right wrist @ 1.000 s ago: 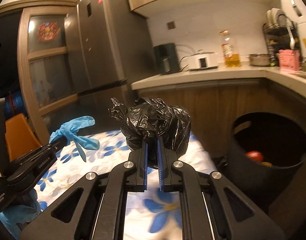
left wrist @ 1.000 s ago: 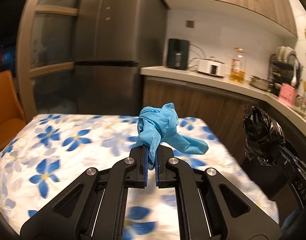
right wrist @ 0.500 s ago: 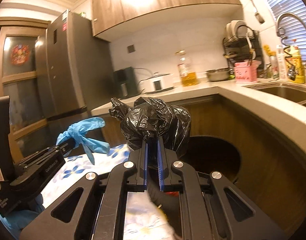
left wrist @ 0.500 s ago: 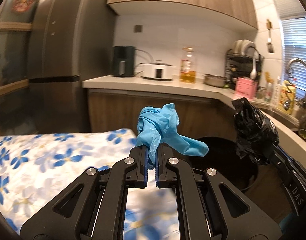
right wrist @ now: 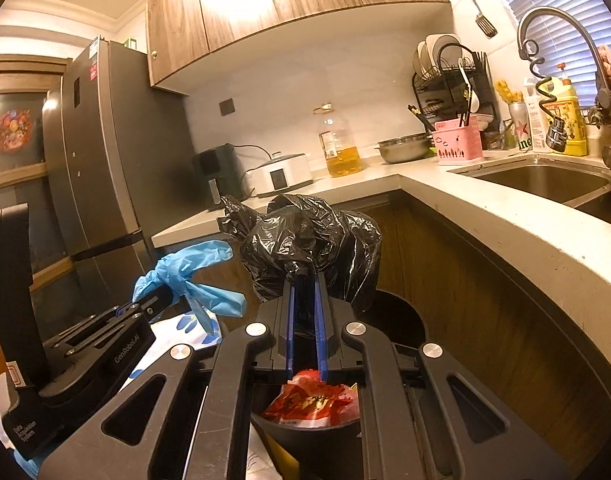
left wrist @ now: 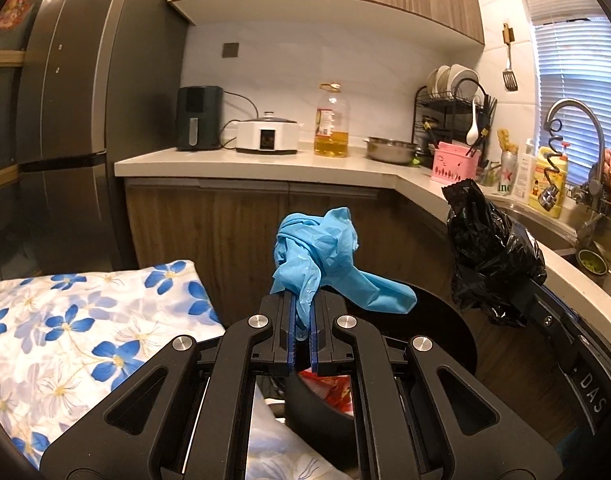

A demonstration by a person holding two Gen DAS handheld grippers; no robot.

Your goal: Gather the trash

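Observation:
My left gripper [left wrist: 302, 304] is shut on a crumpled blue disposable glove [left wrist: 325, 256], held in the air above the near rim of a black round trash bin [left wrist: 445, 340]. My right gripper [right wrist: 305, 292] is shut on a crumpled black plastic bag [right wrist: 305, 240], held over the same bin [right wrist: 401, 316], which holds red wrappers [right wrist: 313, 400]. The black bag [left wrist: 489, 256] shows at the right in the left wrist view. The glove [right wrist: 185, 276] and left gripper [right wrist: 153, 304] show at the left in the right wrist view.
A table with a blue-flower cloth [left wrist: 77, 320] lies to the left of the bin. A kitchen counter [left wrist: 265, 164] curves behind and to the right, with appliances, an oil bottle [left wrist: 332, 124] and a sink [right wrist: 545, 180]. A grey fridge [left wrist: 85, 112] stands at the left.
Both grippers have swung right from over the flowered table to over the black bin, each still holding its item. The bin's red contents have come into view below.

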